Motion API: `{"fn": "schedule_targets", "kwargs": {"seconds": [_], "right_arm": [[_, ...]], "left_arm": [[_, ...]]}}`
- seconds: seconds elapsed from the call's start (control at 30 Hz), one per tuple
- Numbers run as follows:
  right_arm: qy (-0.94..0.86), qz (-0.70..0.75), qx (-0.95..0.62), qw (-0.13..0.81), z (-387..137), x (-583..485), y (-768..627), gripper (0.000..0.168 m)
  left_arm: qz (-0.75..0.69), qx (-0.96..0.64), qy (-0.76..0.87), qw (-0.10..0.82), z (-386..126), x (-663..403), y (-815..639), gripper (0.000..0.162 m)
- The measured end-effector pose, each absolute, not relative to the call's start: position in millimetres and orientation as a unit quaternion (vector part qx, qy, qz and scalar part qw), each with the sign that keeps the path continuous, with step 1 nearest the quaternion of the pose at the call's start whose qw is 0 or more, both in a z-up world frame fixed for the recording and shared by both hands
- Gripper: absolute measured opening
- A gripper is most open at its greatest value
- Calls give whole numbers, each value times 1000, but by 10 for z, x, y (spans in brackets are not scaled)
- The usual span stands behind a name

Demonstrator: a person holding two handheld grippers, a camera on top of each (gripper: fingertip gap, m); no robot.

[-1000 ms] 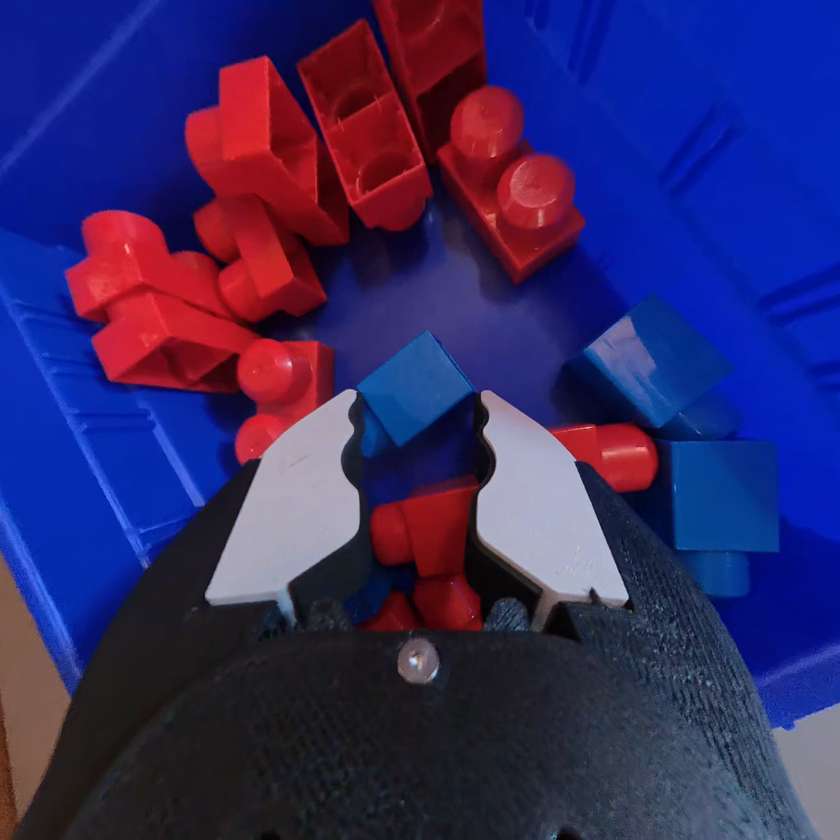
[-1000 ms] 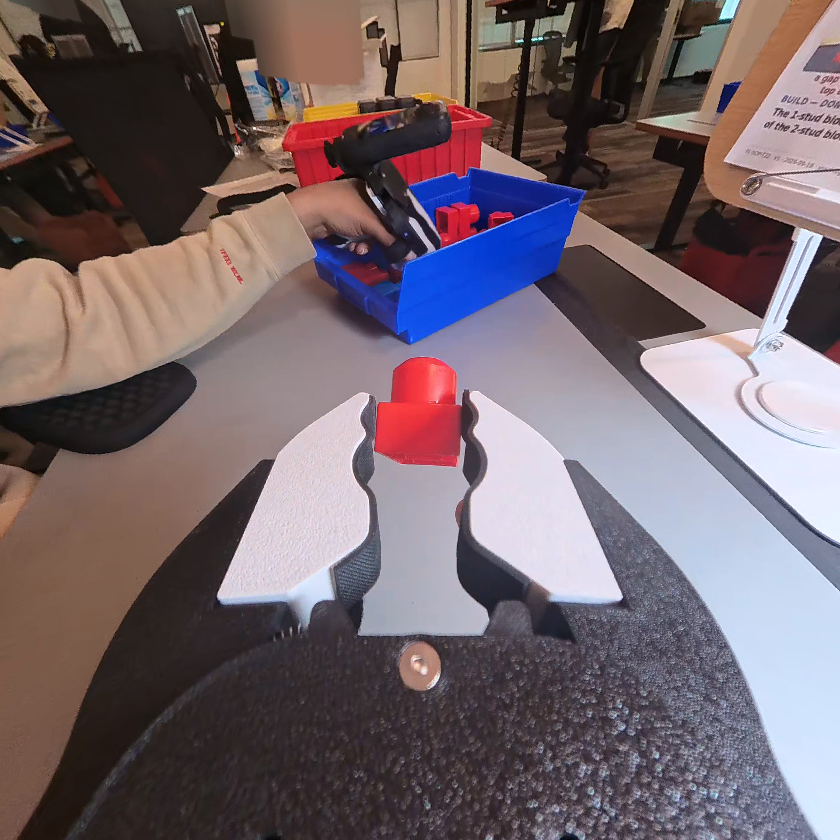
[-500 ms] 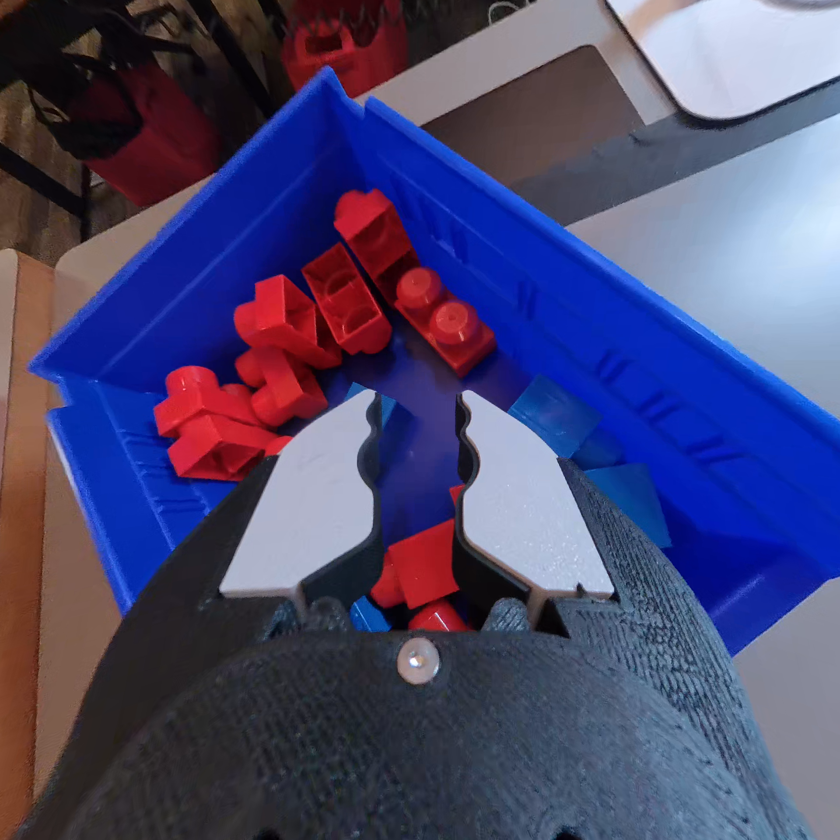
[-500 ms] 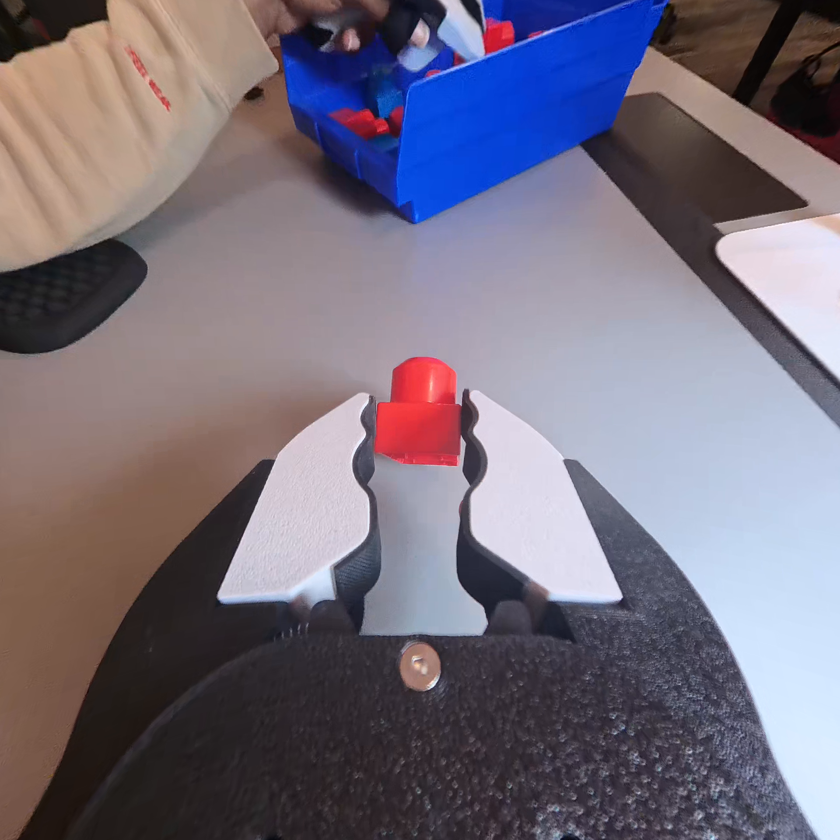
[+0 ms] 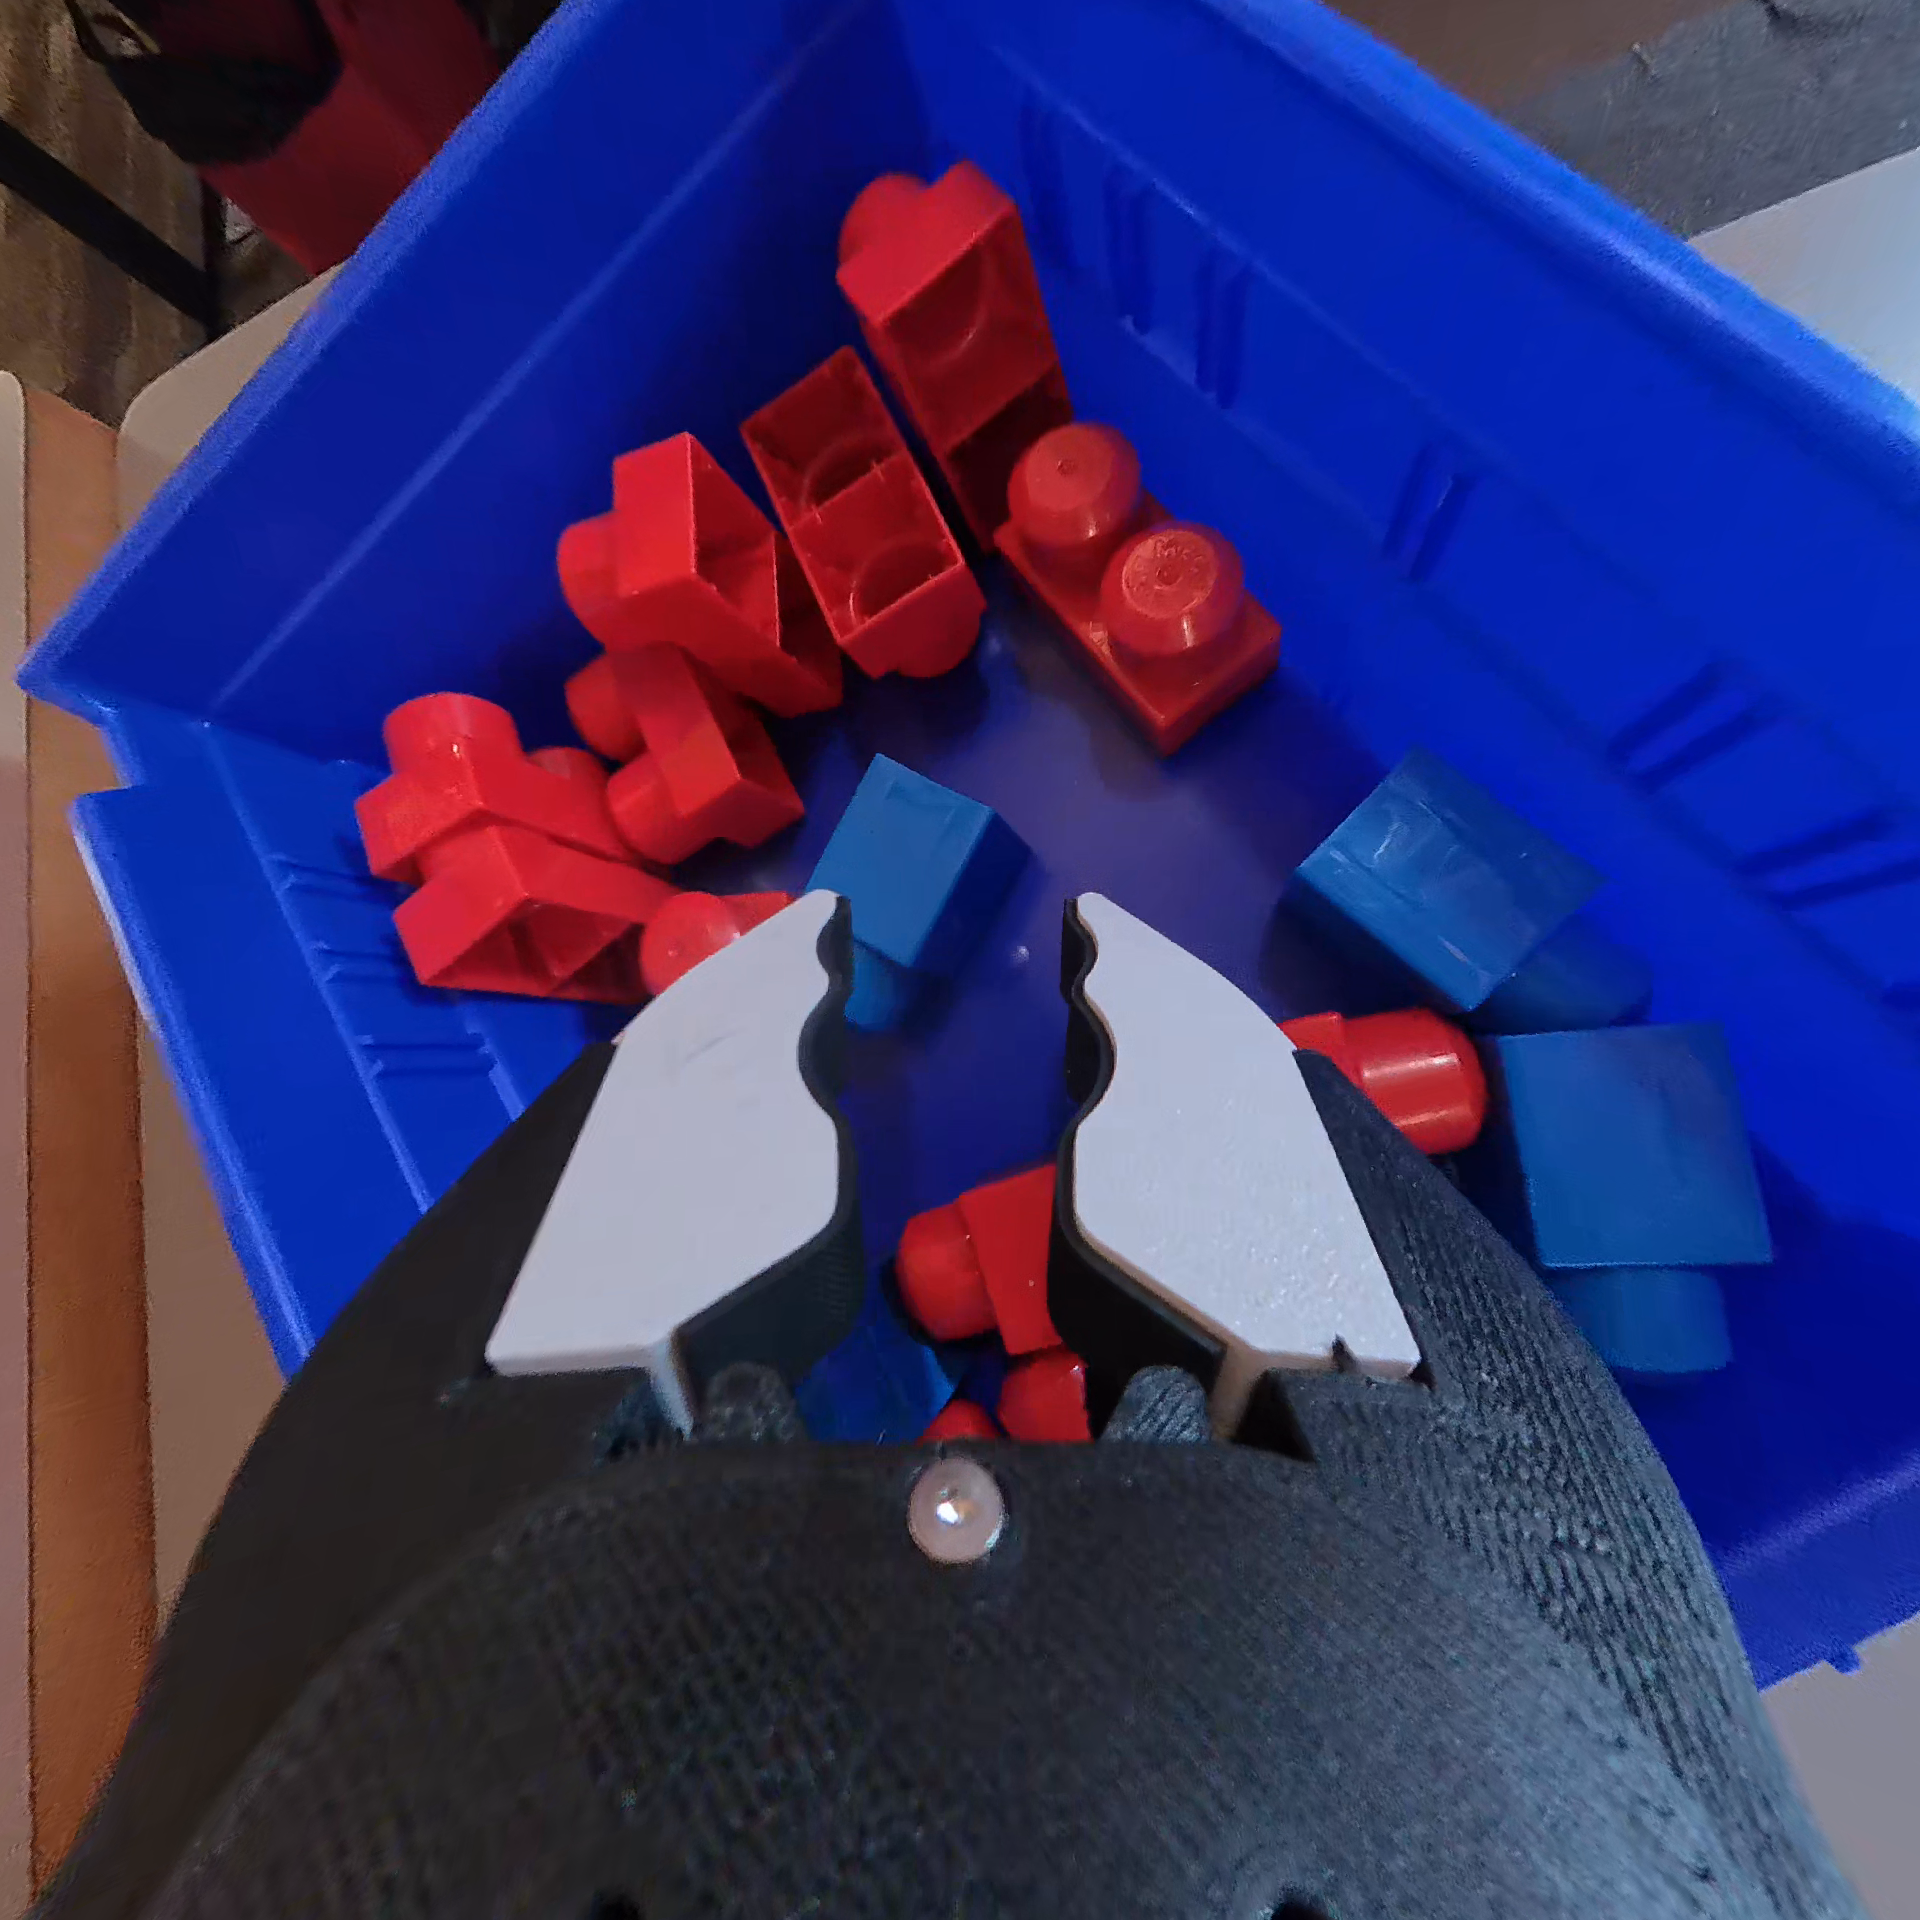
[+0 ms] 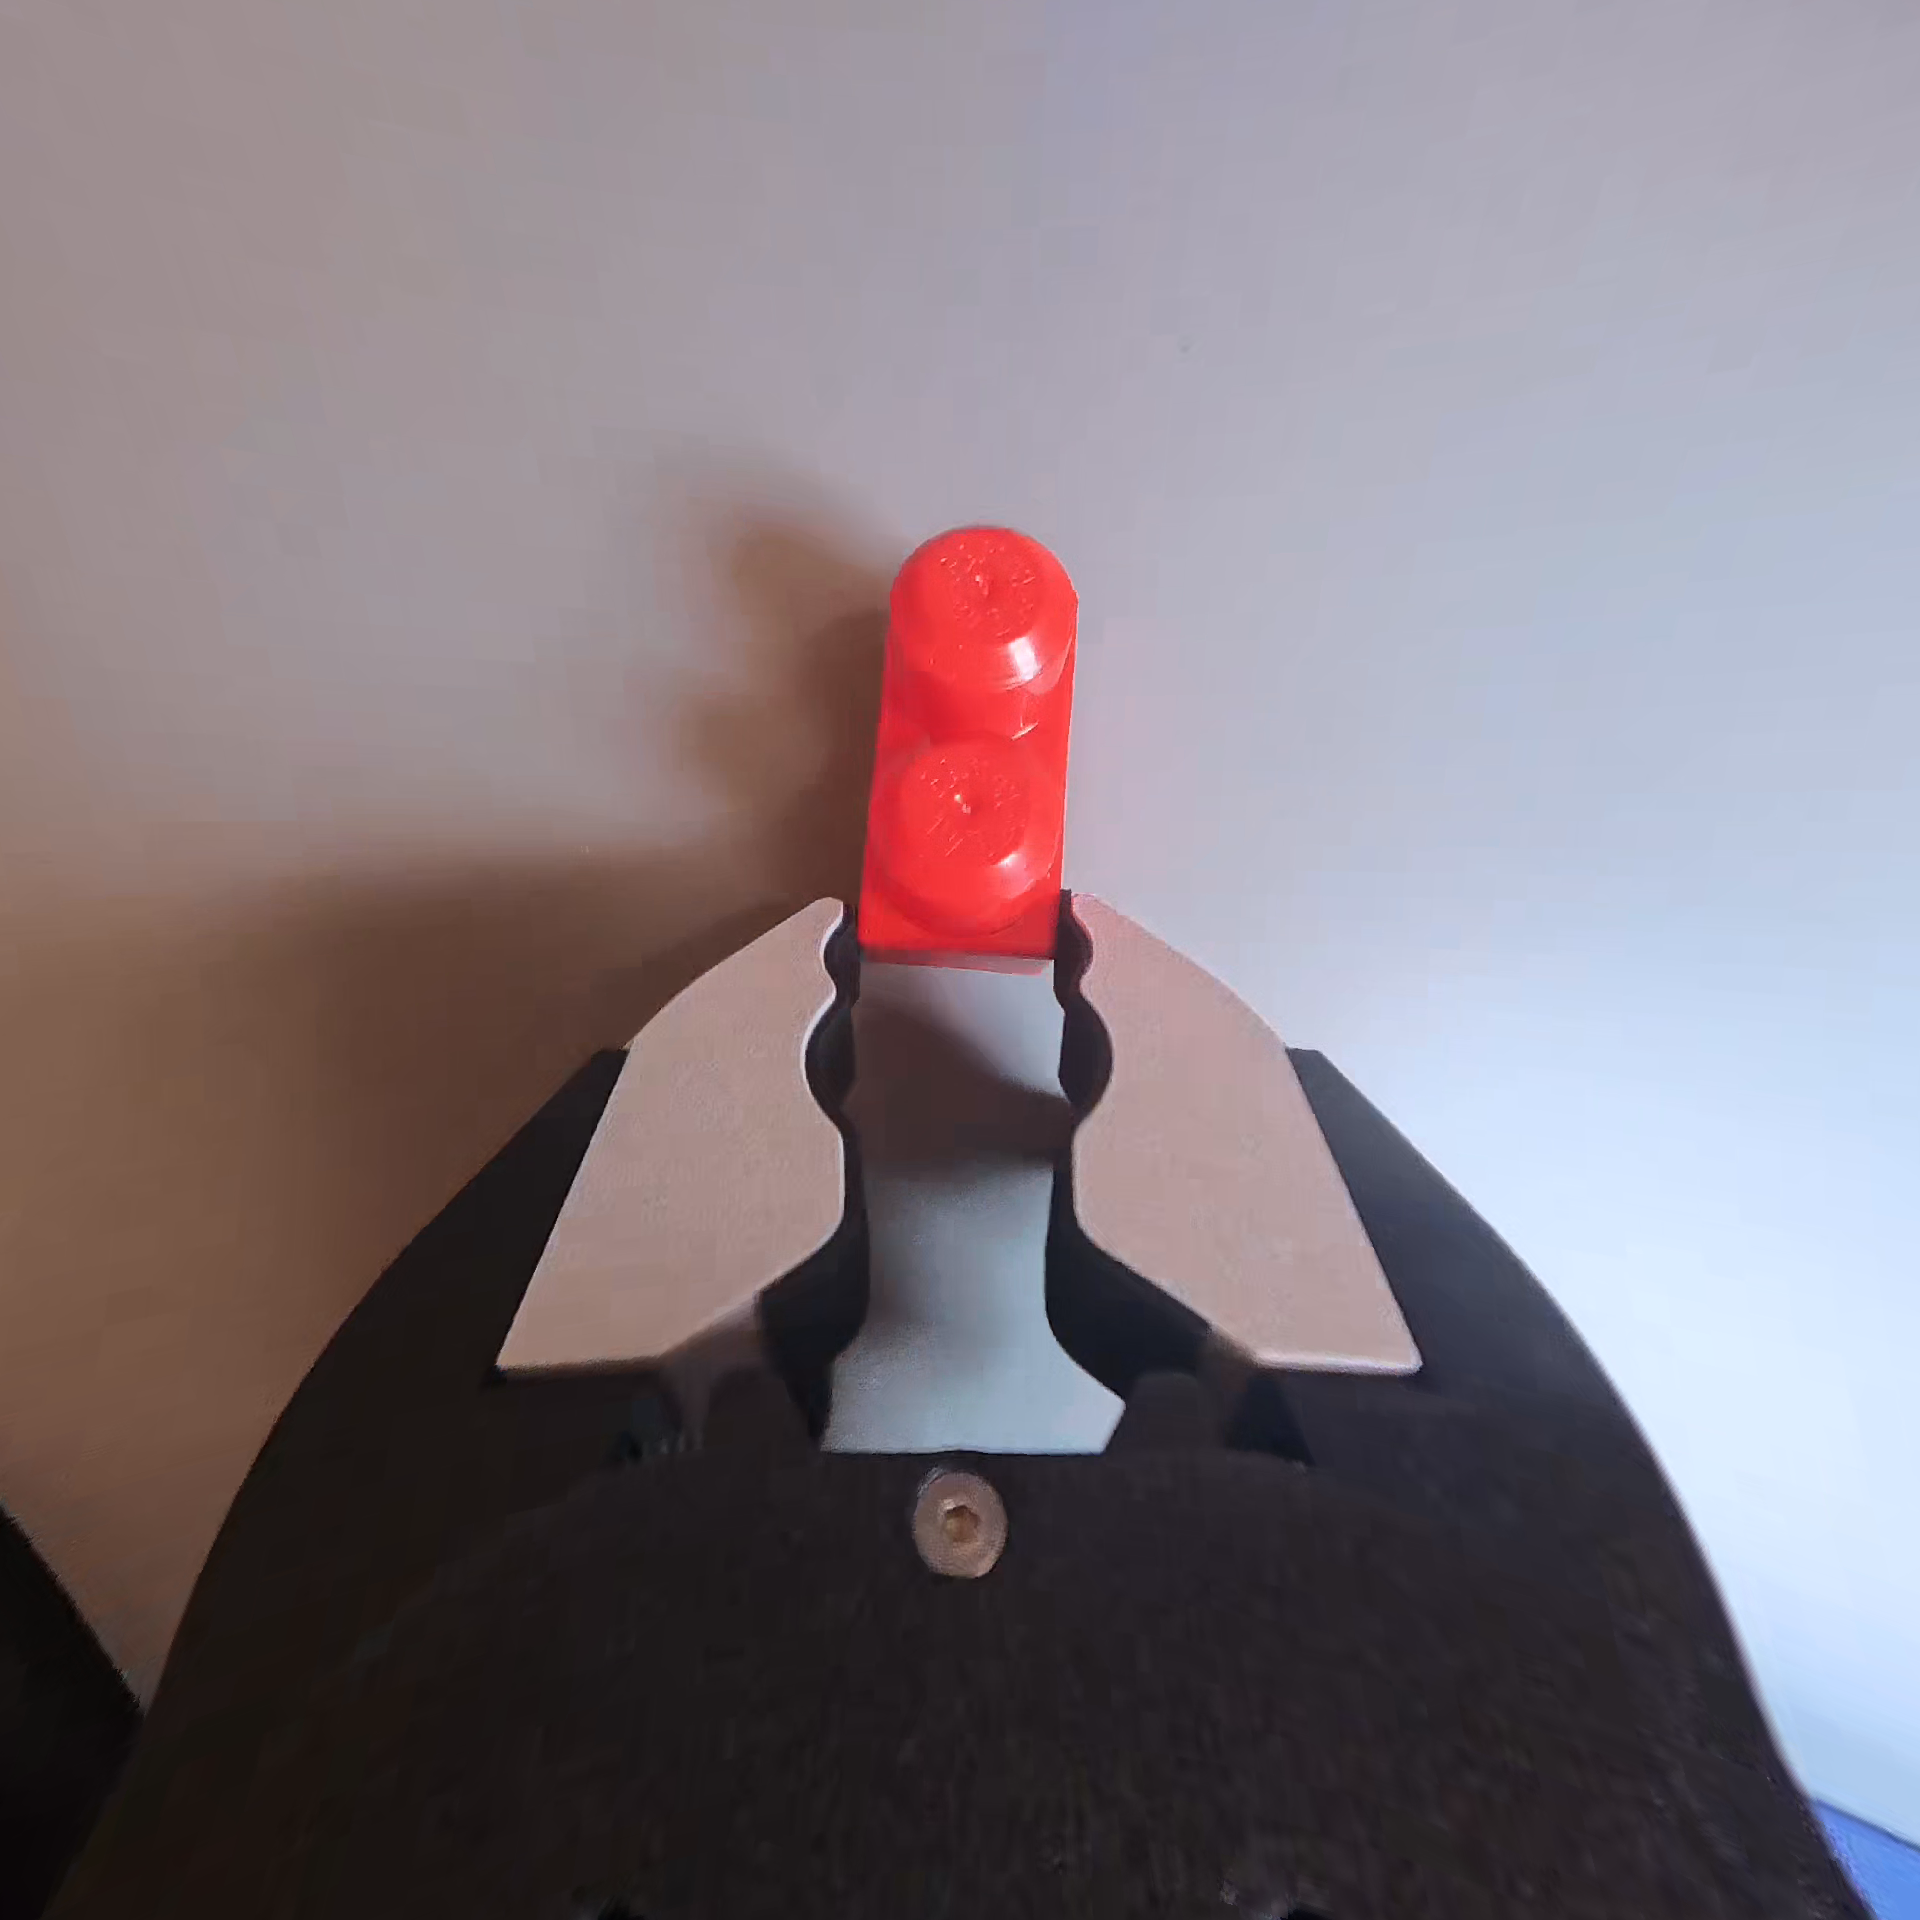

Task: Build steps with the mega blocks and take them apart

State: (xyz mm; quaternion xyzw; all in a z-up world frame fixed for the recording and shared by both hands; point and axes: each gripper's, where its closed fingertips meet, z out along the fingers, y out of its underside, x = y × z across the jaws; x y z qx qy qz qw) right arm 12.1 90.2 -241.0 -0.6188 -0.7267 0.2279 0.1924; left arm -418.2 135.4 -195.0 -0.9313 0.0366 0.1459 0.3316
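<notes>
Meanwhile the left tool (image 5: 948, 914) hangs parted and empty over the blue bin (image 5: 1455, 436); the right tool (image 6: 958, 930) pinches a red two-stud block (image 6: 966, 769) above the bench (image 6: 1455, 416).

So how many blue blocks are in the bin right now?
4 blue blocks: one at the left finger tip, two at right, one partly seen low between the fingers. The left gripper may hide more.
</notes>
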Motion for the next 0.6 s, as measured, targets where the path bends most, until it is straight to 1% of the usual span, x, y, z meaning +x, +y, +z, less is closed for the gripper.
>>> {"fn": "schedule_targets", "kwargs": {"seconds": [0.07, 0.1, 0.2, 0.33, 0.43, 0.47, 0.5, 0.53, 0.6], "right_arm": [[-739, 191, -618, 186, -2458, 138, 905, 39], [-740, 185, -620, 183, -2459, 138, 897, 44], [-735, 190, -623, 190, -2381, 101, 893, 51], [-719, 224, -619, 221, -2209, 12, 902, 51], [-708, 244, -617, 242, -2124, -54, 918, 49], [-706, 251, -615, 246, -2104, -72, 916, 48], [-704, 257, -613, 250, -2084, -87, 917, 48], [-701, 263, -612, 255, -2062, -102, 918, 47], [-695, 279, -610, 261, -2016, -130, 914, 46]], "left_arm": [[149, -936, 31, 318, -1981, -4228, 1315, 41], [146, -937, 24, 317, -1991, -4246, 1301, 42], [124, -939, -5, 320, -2010, -4287, 1281, 45], [123, -937, -13, 326, -2029, -4288, 1348, 48], [151, -938, -4, 313, -2133, -4345, 1414, 50], [153, -935, 1, 320, -2127, -4347, 1458, 44], [154, -933, 17, 324, -2130, -4329, 1491, 43], [163, -933, 30, 320, -2135, -4330, 1496, 36], [186, -935, 52, 298, -2184, -4357, 1485, 34]]}}
